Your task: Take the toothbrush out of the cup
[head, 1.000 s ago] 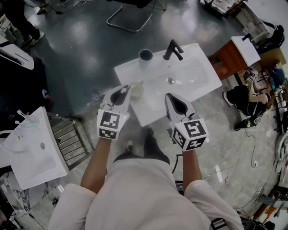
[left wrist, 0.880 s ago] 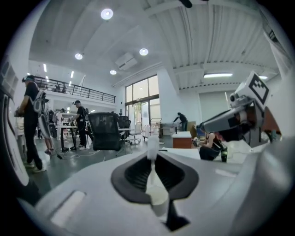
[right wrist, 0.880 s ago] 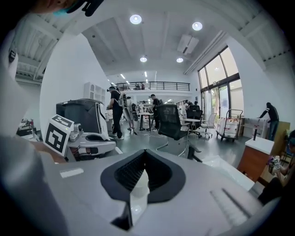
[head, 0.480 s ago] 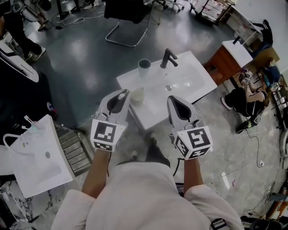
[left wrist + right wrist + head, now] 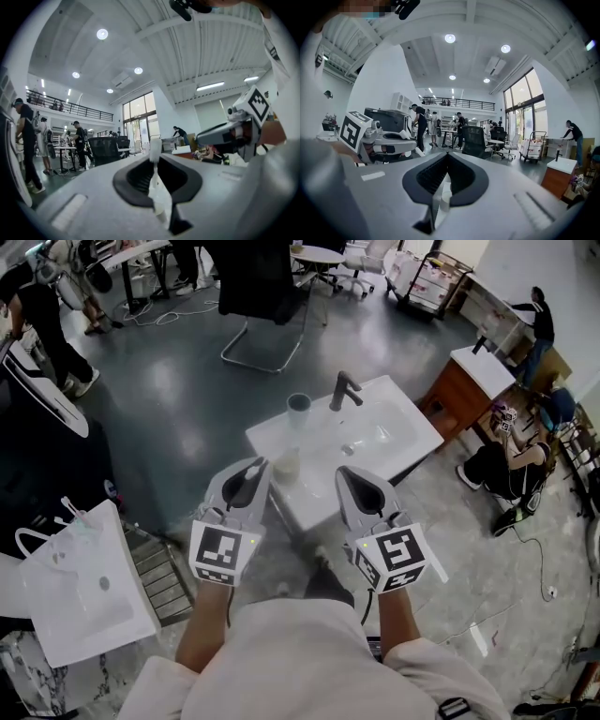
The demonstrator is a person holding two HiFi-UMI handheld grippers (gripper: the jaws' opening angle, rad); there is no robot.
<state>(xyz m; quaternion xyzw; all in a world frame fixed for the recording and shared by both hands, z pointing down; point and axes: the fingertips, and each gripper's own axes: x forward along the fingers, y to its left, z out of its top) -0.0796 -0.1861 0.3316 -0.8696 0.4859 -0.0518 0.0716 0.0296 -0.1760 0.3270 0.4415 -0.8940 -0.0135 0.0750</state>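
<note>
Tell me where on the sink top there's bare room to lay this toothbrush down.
Bare room: the right end of the sink top, beyond the faucet, and the basin itself. Crowded: the left side, with the grey cup at the back corner and a pale cup near the front.

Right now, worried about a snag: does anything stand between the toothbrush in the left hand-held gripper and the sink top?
Nothing visible does. The left hand-held gripper holds the toothbrush over the sink top's front edge; the pale cup stands beside its tip, not under it.
</note>
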